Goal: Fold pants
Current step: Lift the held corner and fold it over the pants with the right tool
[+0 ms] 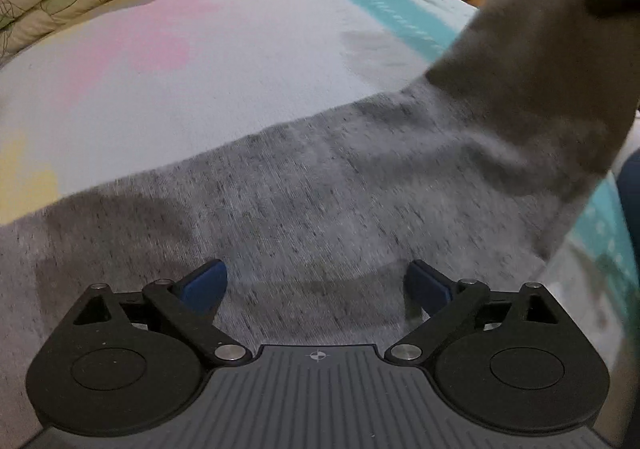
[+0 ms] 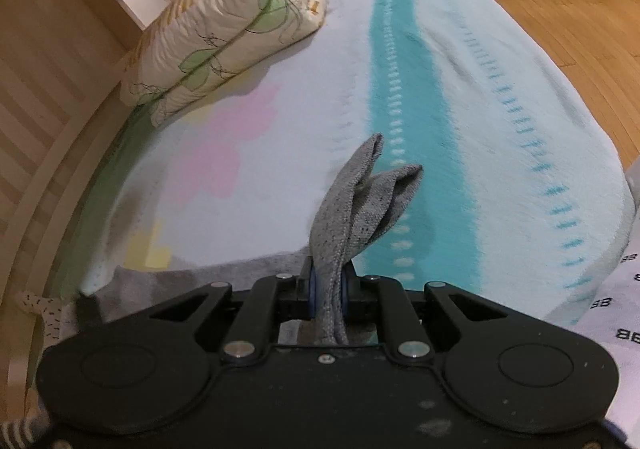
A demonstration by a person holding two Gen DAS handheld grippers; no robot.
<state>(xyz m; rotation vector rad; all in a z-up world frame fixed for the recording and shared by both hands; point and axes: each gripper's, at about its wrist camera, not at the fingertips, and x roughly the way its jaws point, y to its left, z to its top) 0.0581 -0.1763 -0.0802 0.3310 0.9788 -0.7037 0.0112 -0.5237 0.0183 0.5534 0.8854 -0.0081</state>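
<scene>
Grey knit pants (image 1: 304,201) lie spread across the bed, filling the lower half of the left wrist view. My left gripper (image 1: 316,283) hangs just over them, open wide, its blue pads (image 1: 206,283) apart with only flat cloth below. At the right of that view one end of the pants (image 1: 544,61) is lifted up off the bed. In the right wrist view my right gripper (image 2: 330,291) is shut on a bunched fold of the grey pants (image 2: 360,201), which sticks up and forward from between the jaws. More grey cloth (image 2: 192,277) lies on the bed below.
The bed cover (image 2: 420,97) is pale with a teal stripe and pink and yellow patches. A folded floral quilt (image 2: 228,33) sits at the far left by the wooden headboard (image 2: 44,61). Wooden floor (image 2: 580,17) and furniture lie beyond the bed's right edge.
</scene>
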